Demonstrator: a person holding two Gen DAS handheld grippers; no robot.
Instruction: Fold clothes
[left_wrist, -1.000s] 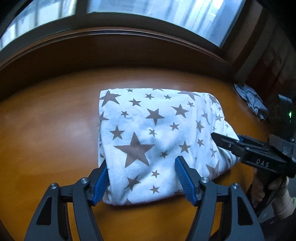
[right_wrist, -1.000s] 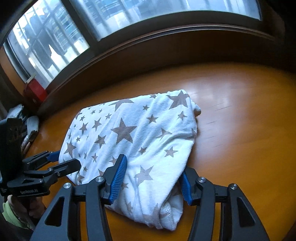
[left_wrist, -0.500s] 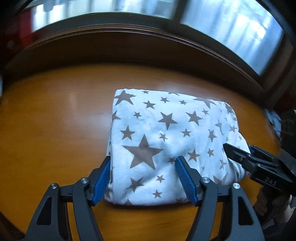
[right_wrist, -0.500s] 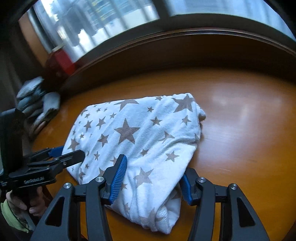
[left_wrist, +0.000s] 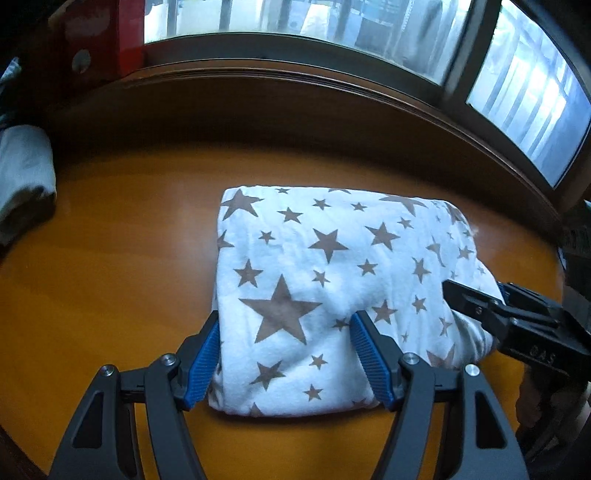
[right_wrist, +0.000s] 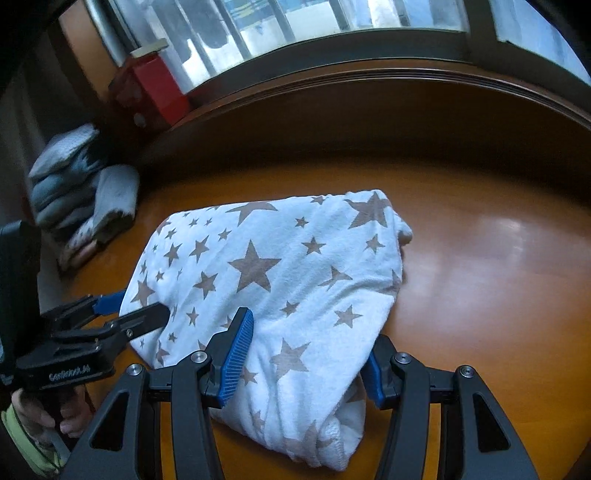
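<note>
Star-print garment (left_wrist: 332, 280) sits folded into a thick bundle in the middle of the orange wooden table (left_wrist: 110, 280), centre of both frames. My left gripper (left_wrist: 286, 354) straddles the bundle's near edge at lower centre of the left view, blue pads either side of the cloth and touching it; the grip looks wide, more a cradle than a hard pinch. My right gripper (right_wrist: 306, 354) does the same on the other end, lower centre of the right view, pads pressed into the loose hem side.

Risks as I judge them:
- hem end under the right gripper is bunched and ragged, layers could spill out if I lift or slide
- wide hold on a thick soft bundle means it can slip through the pads
- uneven motion of the two hands would twist the fold open
- table looks glossy, bundle may skid rather than stay put

Stack of folded clothes (right_wrist: 81, 192) sits upper left of the right view, beside a red box (right_wrist: 155, 88); dragging toward it could knock it.
</note>
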